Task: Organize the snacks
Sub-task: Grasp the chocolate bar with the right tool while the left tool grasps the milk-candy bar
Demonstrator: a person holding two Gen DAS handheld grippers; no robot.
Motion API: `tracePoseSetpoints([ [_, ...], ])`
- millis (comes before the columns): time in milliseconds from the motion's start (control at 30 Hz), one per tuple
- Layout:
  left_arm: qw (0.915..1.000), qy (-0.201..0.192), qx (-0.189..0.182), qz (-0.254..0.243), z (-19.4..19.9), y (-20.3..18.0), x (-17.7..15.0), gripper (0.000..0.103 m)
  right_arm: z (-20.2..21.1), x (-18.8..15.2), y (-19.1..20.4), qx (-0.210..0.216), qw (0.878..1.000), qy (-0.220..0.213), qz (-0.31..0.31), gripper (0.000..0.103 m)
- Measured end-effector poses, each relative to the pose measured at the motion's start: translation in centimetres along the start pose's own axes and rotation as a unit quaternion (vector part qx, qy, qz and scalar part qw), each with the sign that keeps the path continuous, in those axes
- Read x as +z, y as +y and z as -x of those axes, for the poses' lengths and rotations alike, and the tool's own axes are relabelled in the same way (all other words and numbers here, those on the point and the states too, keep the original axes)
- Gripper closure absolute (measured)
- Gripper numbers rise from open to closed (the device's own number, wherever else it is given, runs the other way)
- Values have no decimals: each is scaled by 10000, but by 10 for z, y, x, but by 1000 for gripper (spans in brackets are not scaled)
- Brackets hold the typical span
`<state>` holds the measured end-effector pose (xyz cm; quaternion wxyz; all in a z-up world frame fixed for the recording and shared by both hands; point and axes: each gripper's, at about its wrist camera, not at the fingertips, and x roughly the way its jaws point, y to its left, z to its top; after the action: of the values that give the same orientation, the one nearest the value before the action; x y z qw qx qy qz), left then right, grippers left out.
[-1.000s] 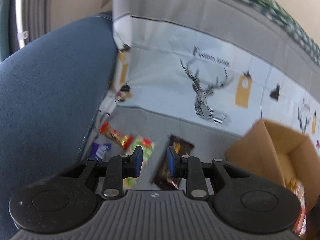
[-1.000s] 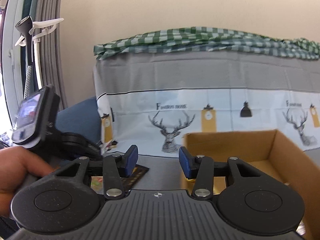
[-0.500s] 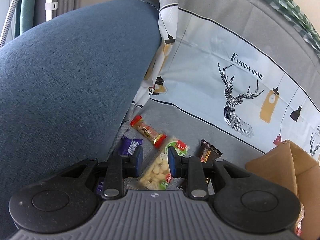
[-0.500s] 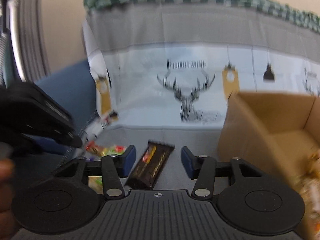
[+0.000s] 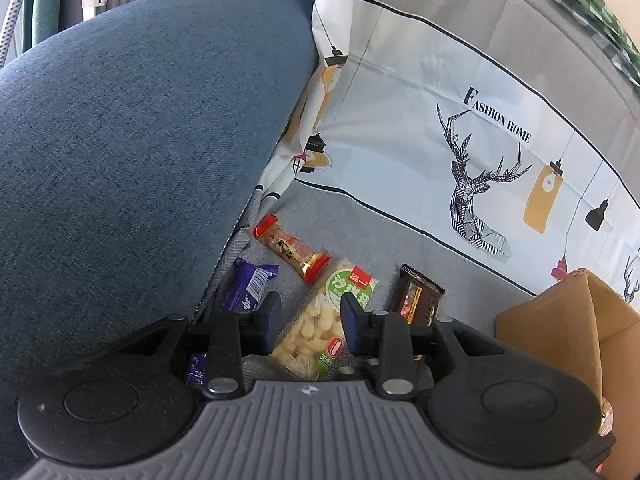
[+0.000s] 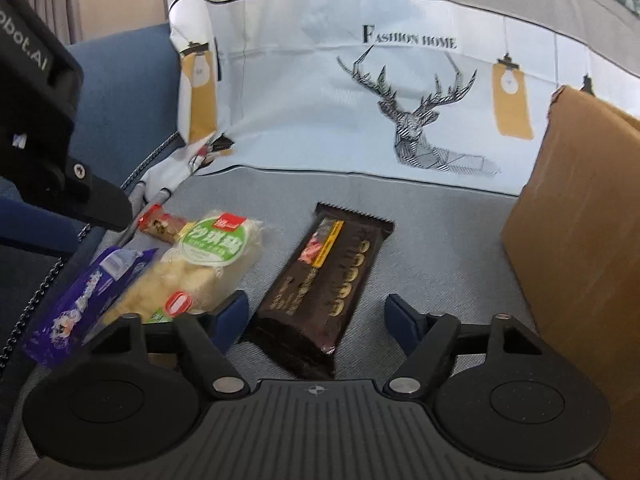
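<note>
Your left gripper [image 5: 307, 322] hangs parted above the cushion [image 5: 360, 232]; your right gripper [image 6: 316, 318] gapes wider, low over it.

Each gripper, left [image 5: 309, 322] and right [image 6: 316, 318], is built of black linkage arms, silver screws, blue fingertip pads [image 6: 400, 320] and a ribbed grey housing.

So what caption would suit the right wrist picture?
Open right gripper lined up over a dark brown snack bar on the grey cover, cardboard box to its right.
</note>
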<state>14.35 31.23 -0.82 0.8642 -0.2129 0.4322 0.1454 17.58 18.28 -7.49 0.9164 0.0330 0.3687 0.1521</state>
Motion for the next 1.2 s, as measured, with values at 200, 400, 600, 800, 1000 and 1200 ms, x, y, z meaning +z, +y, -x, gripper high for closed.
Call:
tracePoseSetpoints([
  [200, 10000, 16, 16, 22, -3, 0, 0, 66, 10, -1, -9, -111, 9998, -96, -134, 62],
  [400, 10000, 52, -13, 28, -5, 1, 0, 66, 26, -11, -8, -508, 9980, -184, -316, 62],
  [600, 9999, 149, -68, 21, -10, 1, -2, 62, 28, -15, -6, -558, 9977, 6, -383, 58],
  [800, 9990, 390, -53, -231, -25, -10, -6, 37, 22, -13, -10, -592, 9973, -36, -433, 56],
  [1000, 9980, 474, 60, -409, -37, -18, -8, 26, 23, -14, -9, -530, 9974, -77, -474, 62],
  [1200, 9962, 709, 128, -493, -52, -23, -13, 26, 24, -14, -14, -555, 9968, -64, -564, 62],
])
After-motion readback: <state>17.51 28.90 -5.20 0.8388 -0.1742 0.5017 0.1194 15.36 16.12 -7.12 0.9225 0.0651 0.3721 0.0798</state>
